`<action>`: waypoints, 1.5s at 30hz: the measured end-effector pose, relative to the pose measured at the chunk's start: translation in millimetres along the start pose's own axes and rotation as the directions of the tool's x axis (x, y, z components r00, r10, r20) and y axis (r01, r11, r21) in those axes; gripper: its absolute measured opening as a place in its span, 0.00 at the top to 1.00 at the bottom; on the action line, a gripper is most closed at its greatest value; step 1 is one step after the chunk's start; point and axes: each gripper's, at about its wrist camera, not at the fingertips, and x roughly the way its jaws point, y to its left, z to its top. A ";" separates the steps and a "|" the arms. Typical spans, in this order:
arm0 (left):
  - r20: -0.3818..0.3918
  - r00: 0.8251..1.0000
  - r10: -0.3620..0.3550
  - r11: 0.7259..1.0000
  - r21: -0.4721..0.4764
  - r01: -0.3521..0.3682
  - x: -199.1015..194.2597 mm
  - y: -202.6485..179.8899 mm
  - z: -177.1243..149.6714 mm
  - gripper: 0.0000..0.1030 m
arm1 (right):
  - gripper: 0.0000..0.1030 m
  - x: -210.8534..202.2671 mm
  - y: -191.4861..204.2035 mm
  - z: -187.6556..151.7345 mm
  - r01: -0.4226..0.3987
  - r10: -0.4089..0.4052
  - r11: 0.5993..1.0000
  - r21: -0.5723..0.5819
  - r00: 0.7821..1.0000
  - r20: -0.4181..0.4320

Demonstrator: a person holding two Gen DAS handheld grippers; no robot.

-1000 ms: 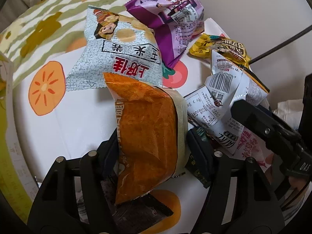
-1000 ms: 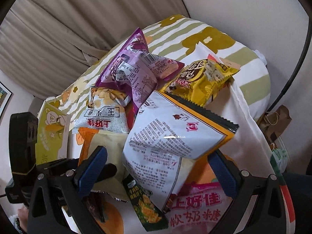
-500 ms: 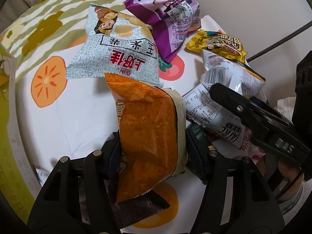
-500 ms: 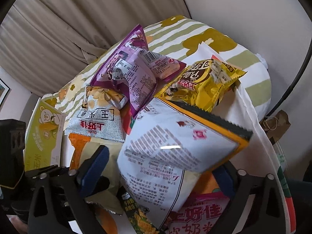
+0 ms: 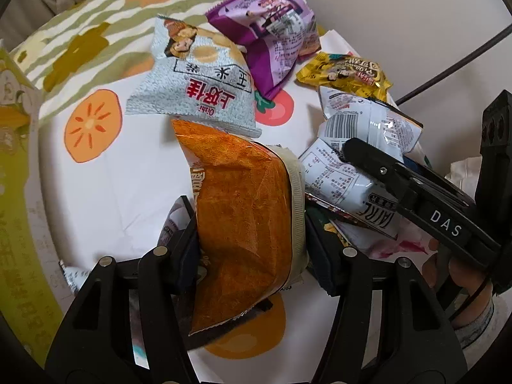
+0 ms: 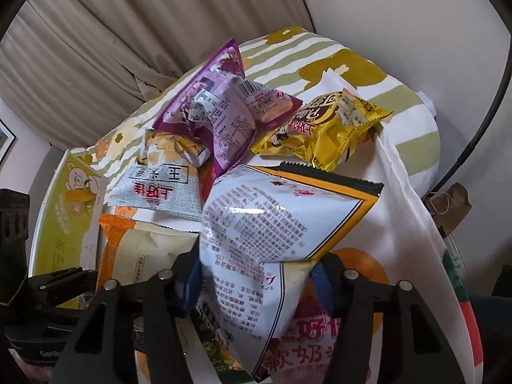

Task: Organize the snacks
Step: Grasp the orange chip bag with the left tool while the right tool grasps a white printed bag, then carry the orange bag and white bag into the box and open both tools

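Most snacks lie loose on the fruit-print cloth (image 5: 105, 172): grey bag (image 5: 198, 96), purple bag (image 5: 275, 32), yellow bag (image 5: 345, 73). Your right gripper (image 6: 256, 275) has just been closing on the white bag (image 6: 275, 224); your left gripper (image 5: 249, 256) clamps the orange bag (image 5: 240, 224), seemingly lifted. Sorting has barely begun.
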 end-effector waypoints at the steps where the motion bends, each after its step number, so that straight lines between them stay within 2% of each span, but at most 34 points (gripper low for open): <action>1: 0.007 1.000 -0.002 1.000 -0.002 0.002 -3.4 -0.4 -0.7 0.46 | 0.50 -3.9 0.8 -0.1 -0.001 0.001 1.000 -0.002 1.000 0.010; 7: 0.050 0.999 -0.009 1.000 -0.015 0.010 -24.5 -4.3 -5.2 0.46 | 0.51 -28.8 11.6 2.5 0.016 -0.013 0.999 -0.052 0.998 0.054; 13: 0.123 0.992 -0.022 0.998 -0.049 0.028 -58.8 -6.3 -10.4 0.46 | 0.52 -62.2 28.7 6.1 0.040 -0.028 0.991 -0.127 0.995 0.094; 18: 0.213 0.977 -0.021 0.996 -0.085 0.040 -102.8 0.9 -16.2 0.46 | 0.52 -90.3 51.6 13.6 0.030 -0.009 0.981 -0.189 0.993 0.116; 24: 0.325 0.946 0.006 0.989 -0.140 0.042 -160.8 24.4 -23.0 0.46 | 0.52 -120.2 94.1 26.0 -0.015 0.053 0.964 -0.265 0.989 0.138; 31: 0.412 0.904 0.112 0.972 -0.233 -0.015 -225.9 89.1 -38.1 0.46 | 0.52 -127.9 169.1 32.8 -0.102 0.160 0.926 -0.363 0.978 0.134; 36: 0.423 0.885 0.194 0.949 -0.310 -0.060 -256.0 152.9 -50.4 0.46 | 0.52 -111.9 232.0 29.7 -0.163 0.231 0.889 -0.428 0.967 0.112; 40: 0.411 0.879 0.243 0.933 -0.348 -0.096 -266.7 204.1 -55.7 0.46 | 0.52 -91.4 280.1 24.9 -0.207 0.274 0.864 -0.459 0.958 0.084; 45: 0.377 0.890 0.255 0.927 -0.357 -0.114 -265.7 263.9 -49.5 0.46 | 0.52 -60.1 331.4 18.7 -0.231 0.287 0.854 -0.467 0.957 0.051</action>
